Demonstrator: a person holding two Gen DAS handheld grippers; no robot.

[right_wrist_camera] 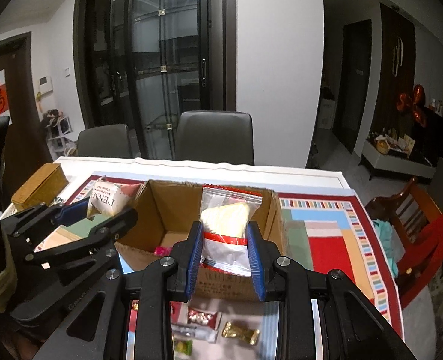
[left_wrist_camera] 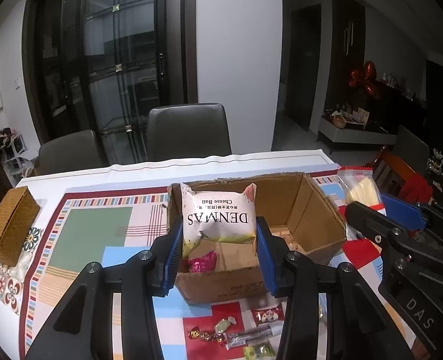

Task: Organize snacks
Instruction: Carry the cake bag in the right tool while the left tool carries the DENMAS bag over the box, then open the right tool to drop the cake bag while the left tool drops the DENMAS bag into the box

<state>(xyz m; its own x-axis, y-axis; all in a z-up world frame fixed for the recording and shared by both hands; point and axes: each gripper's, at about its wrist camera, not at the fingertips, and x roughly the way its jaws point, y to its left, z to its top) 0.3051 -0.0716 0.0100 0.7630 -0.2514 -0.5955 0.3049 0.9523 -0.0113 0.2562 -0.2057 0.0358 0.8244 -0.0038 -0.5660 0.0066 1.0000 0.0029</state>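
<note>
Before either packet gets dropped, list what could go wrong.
1. The white Cheese Ball bag is pinched low by the left gripper; its puffy top leans past the cardboard box wall and could catch the rim.
2. The right gripper holds the clear zip bag near the box's front edge; released there, it might fall outside.
3. Loose candies lie in front of the box and could get swept aside.

Two grey chairs (left_wrist_camera: 188, 132) stand behind the bench (left_wrist_camera: 221, 162) at mid-frame, before dark glass doors (left_wrist_camera: 107, 60). A woven box (left_wrist_camera: 10, 225) sits at the left edge on a patterned cloth (left_wrist_camera: 98, 234). Red balloons (left_wrist_camera: 365, 81) hang upper right, and a wooden chair (right_wrist_camera: 413, 219) stands at right.
</note>
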